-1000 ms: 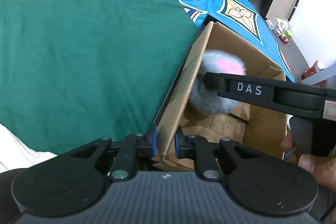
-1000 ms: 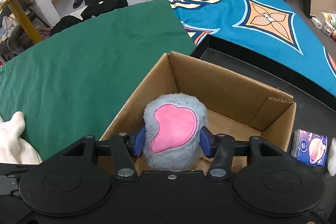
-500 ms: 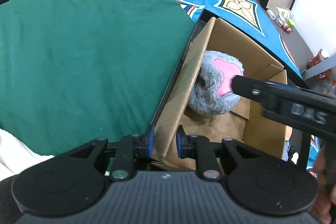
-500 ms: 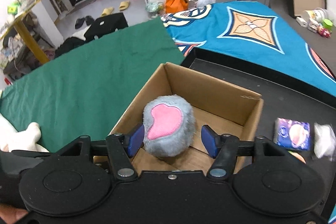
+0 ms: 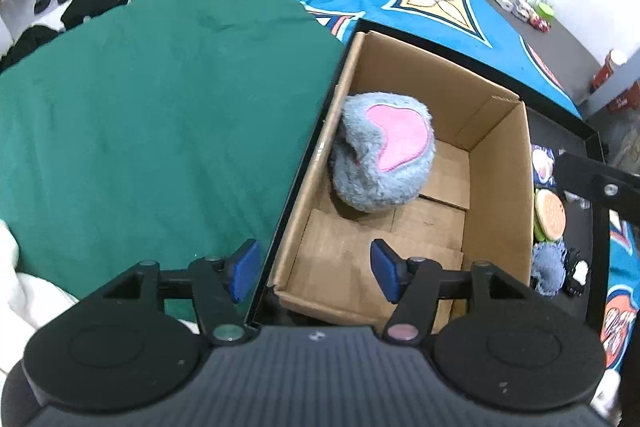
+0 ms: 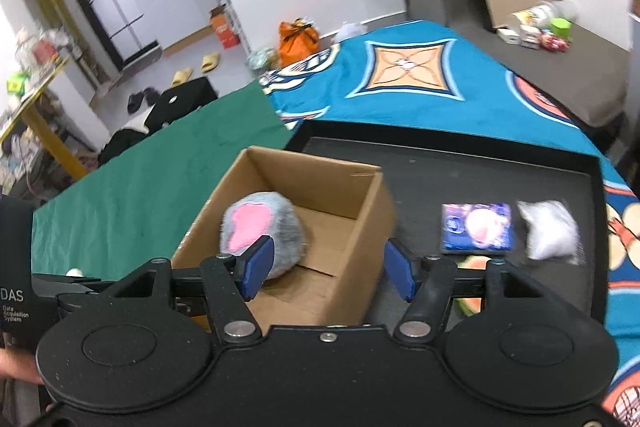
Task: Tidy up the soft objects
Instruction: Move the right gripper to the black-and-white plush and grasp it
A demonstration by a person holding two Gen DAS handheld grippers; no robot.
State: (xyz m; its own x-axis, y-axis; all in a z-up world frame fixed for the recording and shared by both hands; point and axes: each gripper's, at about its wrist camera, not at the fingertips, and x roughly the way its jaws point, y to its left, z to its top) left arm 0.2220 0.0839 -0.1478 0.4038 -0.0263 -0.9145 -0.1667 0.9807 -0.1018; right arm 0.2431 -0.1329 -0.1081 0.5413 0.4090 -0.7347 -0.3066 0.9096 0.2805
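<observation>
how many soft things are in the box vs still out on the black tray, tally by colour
In the cardboard box:
grey and pink plush: 1

Out on the black tray:
blue packet: 1
white pouch: 1
burger-shaped toy, tan and green: 1
blue-grey fuzzy toy: 1
small black toy: 1

Total: 6

An open brown cardboard box (image 6: 320, 227) stands at the left end of a shallow black tray (image 6: 460, 163). A fluffy grey plush with a pink patch (image 5: 380, 155) lies inside against its left wall. A green cloth (image 5: 160, 107) spreads left of the tray, and a small blue packet (image 6: 476, 227) lies on the tray right of the box.
</observation>
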